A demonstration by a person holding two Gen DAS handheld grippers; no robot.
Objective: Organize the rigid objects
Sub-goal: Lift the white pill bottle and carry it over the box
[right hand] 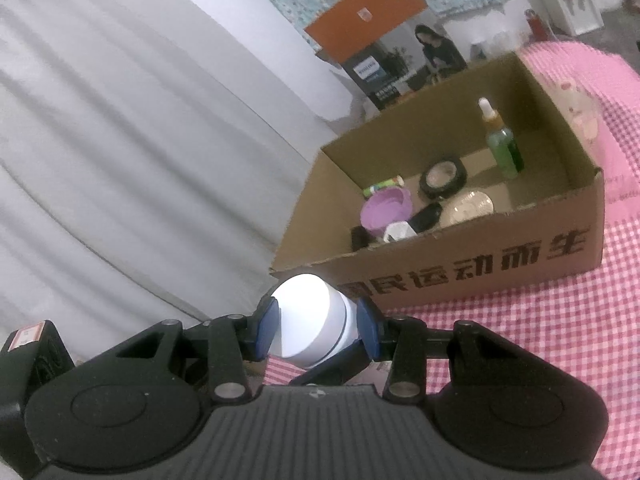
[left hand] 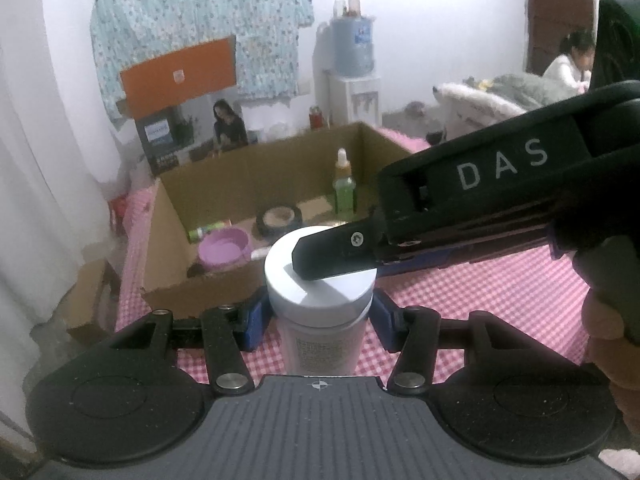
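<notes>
A white jar with a white screw lid (left hand: 320,280) stands upright between the blue pads of my left gripper (left hand: 318,316), which is shut on its body just under the lid. My right gripper (right hand: 318,330) comes in from the right and is shut on the lid (right hand: 308,320); one of its black fingers (left hand: 336,254) lies across the lid top. An open cardboard box (left hand: 168,280) stands just behind the jar on the pink checked cloth (left hand: 500,292). It holds a green dropper bottle (right hand: 502,146), a black tape roll (right hand: 442,176), a purple bowl (right hand: 386,210) and a green tube (right hand: 382,186).
A round silver disc (right hand: 468,206) and small black and white items (right hand: 412,224) also lie in the box. A grey curtain (right hand: 140,140) hangs on the left. A printed carton (left hand: 188,120) with an orange top and a water dispenser (left hand: 352,80) stand behind.
</notes>
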